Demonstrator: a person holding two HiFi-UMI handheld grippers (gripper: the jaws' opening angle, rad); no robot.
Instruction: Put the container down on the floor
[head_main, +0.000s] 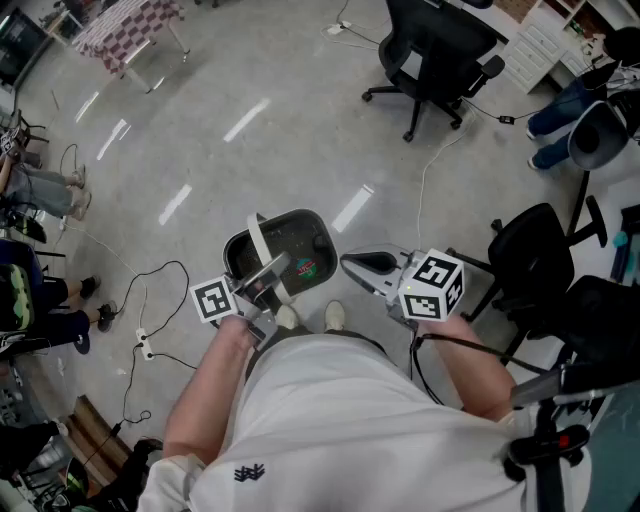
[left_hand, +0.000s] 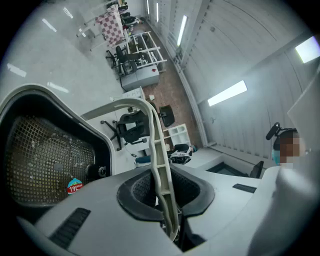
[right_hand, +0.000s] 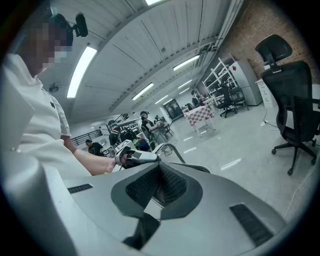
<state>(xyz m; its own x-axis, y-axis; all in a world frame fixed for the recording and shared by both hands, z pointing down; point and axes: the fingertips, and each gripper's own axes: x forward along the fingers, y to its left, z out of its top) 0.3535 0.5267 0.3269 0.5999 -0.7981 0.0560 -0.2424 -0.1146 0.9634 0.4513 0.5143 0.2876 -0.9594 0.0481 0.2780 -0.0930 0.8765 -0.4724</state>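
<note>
A dark container (head_main: 300, 245) with a pale bail handle (head_main: 262, 250) hangs in front of the person's feet, over the grey floor. My left gripper (head_main: 268, 278) is shut on that handle. In the left gripper view the handle (left_hand: 159, 150) runs straight between the jaws, and the container's black mesh-lined inside (left_hand: 50, 155) with a small round sticker lies to the left. I cannot tell whether its base touches the floor. My right gripper (head_main: 352, 265) is just right of the container, shut and empty; its own view (right_hand: 157, 187) looks across at the handle (right_hand: 170, 148).
Black office chairs stand at the back (head_main: 430, 50) and at the right (head_main: 545, 250). Cables (head_main: 150, 300) and a power strip (head_main: 145, 345) lie on the floor at left. Seated people line the left edge. A checkered-cloth table (head_main: 130, 25) is far off.
</note>
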